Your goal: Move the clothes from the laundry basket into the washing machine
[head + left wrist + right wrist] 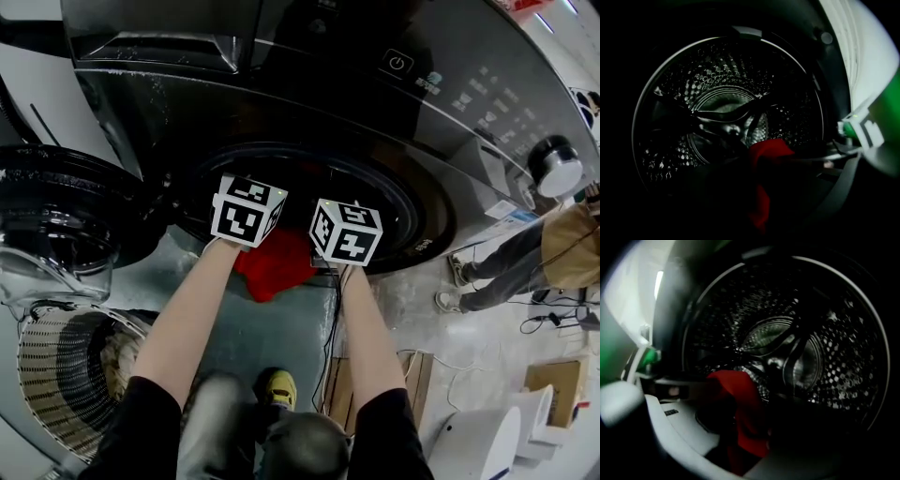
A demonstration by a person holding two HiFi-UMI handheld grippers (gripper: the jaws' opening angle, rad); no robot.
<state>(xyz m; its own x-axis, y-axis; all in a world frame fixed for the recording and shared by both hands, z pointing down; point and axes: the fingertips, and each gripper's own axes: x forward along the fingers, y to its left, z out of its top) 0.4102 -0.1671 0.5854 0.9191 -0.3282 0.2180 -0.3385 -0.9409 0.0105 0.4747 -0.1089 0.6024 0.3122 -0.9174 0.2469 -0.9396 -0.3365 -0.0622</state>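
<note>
A red garment (274,265) hangs at the mouth of the washing machine's drum (375,187), between my two grippers. My left gripper (247,211) and right gripper (345,232) reach side by side into the opening, and their marker cubes hide the jaws from above. In the left gripper view the red garment (764,159) rises in front of the steel drum (717,103), with the other gripper's dark finger reaching it from the right. In the right gripper view the red garment (740,404) peaks where the left gripper's finger meets it. Both grippers seem shut on its top fold; the jaws are very dark.
The machine's round door (56,234) stands open at the left. Below it is the ribbed laundry basket (56,375) with some cloth inside. A person (553,253) stands at the right, near cables, a cardboard box (562,384) and a white container (487,441).
</note>
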